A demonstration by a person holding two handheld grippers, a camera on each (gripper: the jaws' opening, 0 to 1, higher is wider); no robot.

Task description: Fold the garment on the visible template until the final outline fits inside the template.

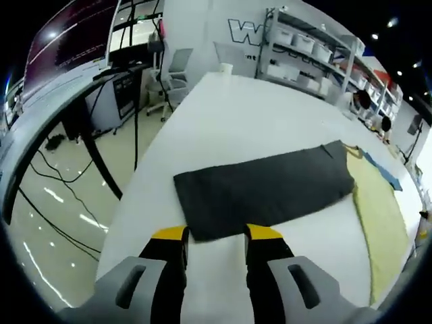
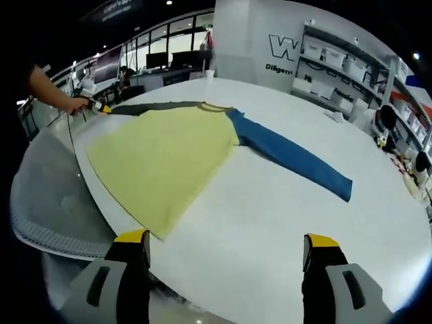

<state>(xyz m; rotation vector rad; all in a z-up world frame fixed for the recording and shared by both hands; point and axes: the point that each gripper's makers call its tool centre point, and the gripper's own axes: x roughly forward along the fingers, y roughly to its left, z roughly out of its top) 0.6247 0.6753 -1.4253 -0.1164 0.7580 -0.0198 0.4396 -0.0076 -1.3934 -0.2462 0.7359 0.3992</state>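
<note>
My left tool (image 1: 215, 237) sits low over the near edge of the white tabletop (image 1: 256, 115), its yellow-tipped jaws standing apart on either side of the near hem of the dark grey sleeve (image 1: 263, 189). The tips are at the cloth's edge, but I cannot tell whether they touch it; nothing is pinched between them, so the left tool is released.

In the left gripper view, the grey sleeve lies flat, stretched from near left to far right, where it joins the yellow body (image 1: 381, 216) of the garment. A strip of blue (image 1: 385, 172) shows just beyond the yellow, at the far right.

My right tool (image 2: 226, 246) is spread wide, jaws well apart, holding nothing, over the near side of the tabletop (image 2: 270, 229). In the right gripper view, the garment (image 2: 169, 155) is a long-sleeved shirt spread flat: yellow body at left of centre, blue sleeve (image 2: 297, 158) running out to the right, grey sleeve (image 2: 152, 106) running to the far left. The near corner of the yellow hem lies just beyond my right tool's left jaw.

At the far left of the right gripper view, a hand (image 2: 71, 102) holds the other tool at the end of the grey sleeve.

Shelving with white bins (image 2: 351, 64) stands along the far wall. An office chair (image 1: 177, 71) and trailing cables (image 1: 61, 182) are on the floor left of the tabletop.
</note>
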